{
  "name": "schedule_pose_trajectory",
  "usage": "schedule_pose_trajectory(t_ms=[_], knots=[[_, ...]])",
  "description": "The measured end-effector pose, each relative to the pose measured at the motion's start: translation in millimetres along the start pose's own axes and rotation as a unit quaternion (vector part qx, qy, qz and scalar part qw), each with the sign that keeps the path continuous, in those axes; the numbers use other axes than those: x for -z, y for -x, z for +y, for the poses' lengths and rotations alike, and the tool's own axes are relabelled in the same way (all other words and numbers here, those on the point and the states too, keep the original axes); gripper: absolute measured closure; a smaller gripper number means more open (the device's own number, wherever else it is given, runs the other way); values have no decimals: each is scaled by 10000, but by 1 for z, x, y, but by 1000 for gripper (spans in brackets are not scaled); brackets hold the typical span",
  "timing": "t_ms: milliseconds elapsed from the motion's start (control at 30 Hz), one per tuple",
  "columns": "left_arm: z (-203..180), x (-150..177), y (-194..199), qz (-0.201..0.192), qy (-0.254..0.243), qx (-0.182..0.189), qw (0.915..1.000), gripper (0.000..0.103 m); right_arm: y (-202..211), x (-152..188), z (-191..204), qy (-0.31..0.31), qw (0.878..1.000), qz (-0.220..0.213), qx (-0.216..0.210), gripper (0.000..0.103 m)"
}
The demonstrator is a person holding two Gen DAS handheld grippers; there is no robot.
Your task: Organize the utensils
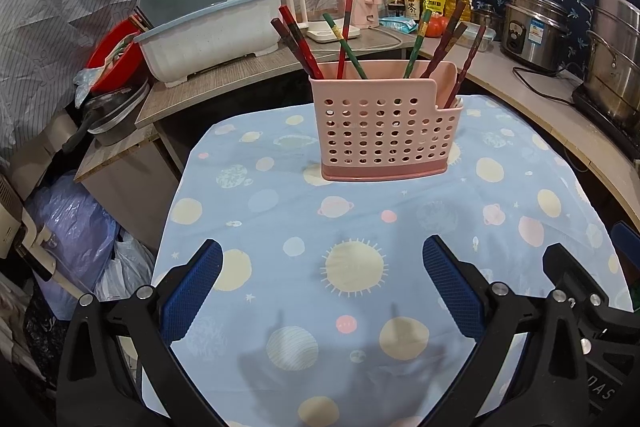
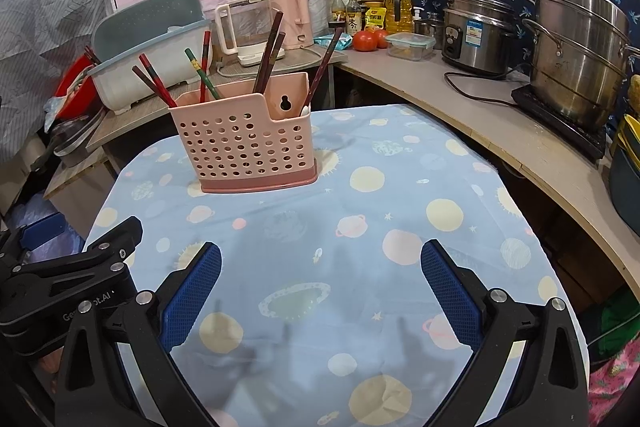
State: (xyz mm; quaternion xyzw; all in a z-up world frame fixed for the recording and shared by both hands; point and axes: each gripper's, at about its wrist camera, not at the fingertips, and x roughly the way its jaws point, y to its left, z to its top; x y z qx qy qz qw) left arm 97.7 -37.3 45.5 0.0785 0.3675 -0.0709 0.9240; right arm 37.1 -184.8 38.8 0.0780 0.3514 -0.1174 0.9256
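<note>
Now: both hand-held grippers idling wide over the desk

I am holding the left hand-held gripper [image 1: 322, 283] wide open with nothing between its blue pads [image 1: 192, 291], hovering above the planet-print cloth [image 1: 256, 203] covering the desk. I am keeping the right hand-held gripper [image 2: 321, 285] spread just as wide and empty, right beside the left one. The pink perforated utensil caddy [image 1: 386, 135] is standing upright on the cloth, well ahead of both. Chopsticks [image 1: 298, 43] in red, green and dark brown are sticking out of it, leaning at various angles. One dark chopstick [image 2: 322, 69] is leaning in the lower right-hand compartment.
</note>
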Motion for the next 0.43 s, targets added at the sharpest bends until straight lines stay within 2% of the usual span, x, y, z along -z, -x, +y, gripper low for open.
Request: schedule_pose_trajectory(t_ms=[433], knots=[[-1, 3, -2, 70, -31, 43, 10000, 7, 1, 3, -2, -27, 10000, 8, 39, 6]])
